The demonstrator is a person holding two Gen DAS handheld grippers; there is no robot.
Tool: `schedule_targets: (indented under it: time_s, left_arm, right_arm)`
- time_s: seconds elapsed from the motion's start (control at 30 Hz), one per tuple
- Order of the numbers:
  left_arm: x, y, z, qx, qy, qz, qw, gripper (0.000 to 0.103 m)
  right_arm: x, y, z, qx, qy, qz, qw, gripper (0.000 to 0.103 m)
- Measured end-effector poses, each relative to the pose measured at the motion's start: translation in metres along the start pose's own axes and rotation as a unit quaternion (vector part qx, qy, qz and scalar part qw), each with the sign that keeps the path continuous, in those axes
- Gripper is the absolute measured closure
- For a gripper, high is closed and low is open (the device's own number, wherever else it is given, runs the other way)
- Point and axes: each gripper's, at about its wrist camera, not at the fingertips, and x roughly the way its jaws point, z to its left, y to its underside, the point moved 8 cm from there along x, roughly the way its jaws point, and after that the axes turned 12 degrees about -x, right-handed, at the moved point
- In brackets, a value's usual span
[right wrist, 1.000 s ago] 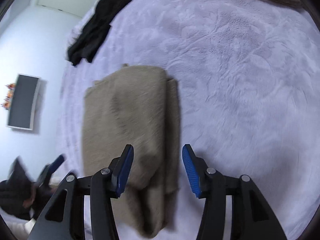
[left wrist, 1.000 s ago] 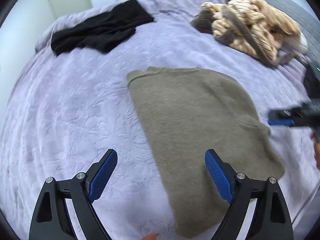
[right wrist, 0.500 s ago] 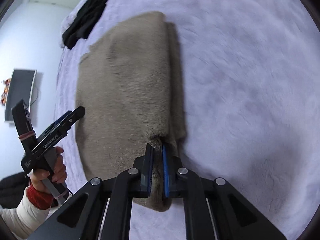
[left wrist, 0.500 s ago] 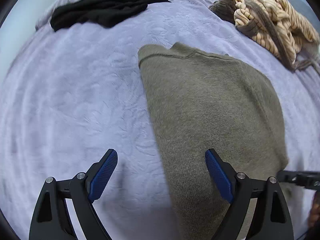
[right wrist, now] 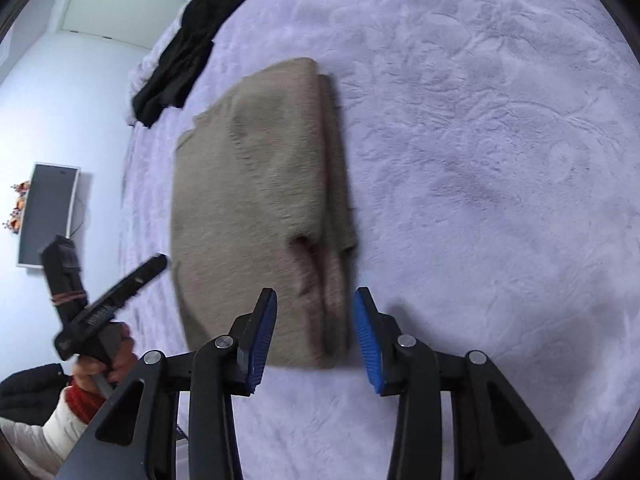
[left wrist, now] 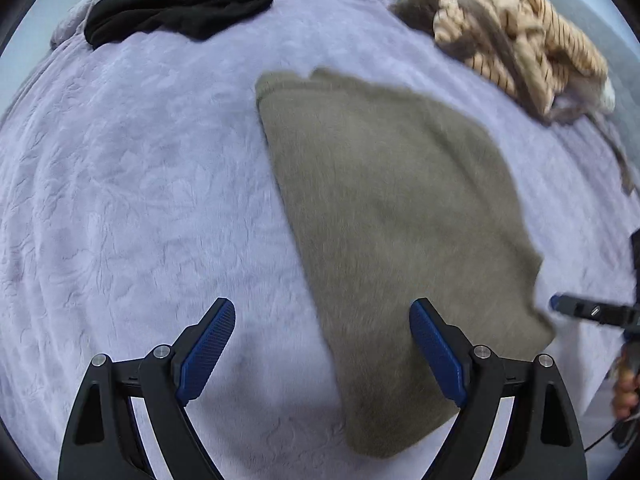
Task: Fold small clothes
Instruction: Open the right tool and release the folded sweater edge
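A folded taupe fuzzy garment (left wrist: 392,232) lies flat on the lavender bedspread (left wrist: 140,200). It also shows in the right wrist view (right wrist: 260,204), with a layered folded edge along its right side. My left gripper (left wrist: 322,312) is open and empty, hovering over the garment's near left edge. My right gripper (right wrist: 315,300) is open and empty, just above the garment's near right corner. The left gripper also shows in the right wrist view (right wrist: 152,266), and the right gripper's tip shows at the left wrist view's right edge (left wrist: 560,303).
A black garment (left wrist: 192,0) lies at the far left of the bed, seen too in the right wrist view (right wrist: 180,56). A tan striped garment pile (left wrist: 516,36) sits at the far right. A wall-mounted screen (right wrist: 48,212) hangs beyond the bed's edge.
My right gripper was shut on the garment's near right edge half a second ago; it has let go, opened and drawn back. My left gripper stayed open and shifted slightly.
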Motion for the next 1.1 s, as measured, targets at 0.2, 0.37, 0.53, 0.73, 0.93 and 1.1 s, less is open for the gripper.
schedule_targets:
  time_s: [0.2,0.37,0.53,0.73,0.93,1.1]
  left_arm:
    - [0.020,0.022,0.006,-0.054,0.017,0.035,0.9978,0.012]
    - [0.023,0.027,0.006,-0.047,0.010,0.040,0.9981,0.004]
    - [0.025,0.035,0.003,-0.037,0.004,0.053,0.9979,0.004]
    - [0.027,0.038,0.000,-0.043,0.003,0.055,0.9975,0.004]
    - [0.027,0.040,0.000,-0.044,-0.001,0.056,0.9975,0.003]
    - [0.032,0.042,0.000,-0.052,-0.002,0.059,0.9969,0.001]
  right_arm:
    - [0.044,0.025,-0.015,0.001,0.061,0.057,0.997,0.061]
    - [0.042,0.024,-0.012,-0.004,0.063,0.056,0.996,0.060]
    - [0.048,0.013,-0.009,0.003,0.064,0.060,0.996,0.059]
    - [0.046,0.015,-0.013,0.013,0.058,0.057,0.997,0.058]
    - [0.047,0.016,-0.013,0.015,0.057,0.056,0.997,0.057]
    - [0.049,0.014,-0.012,0.011,0.055,0.058,0.997,0.053]
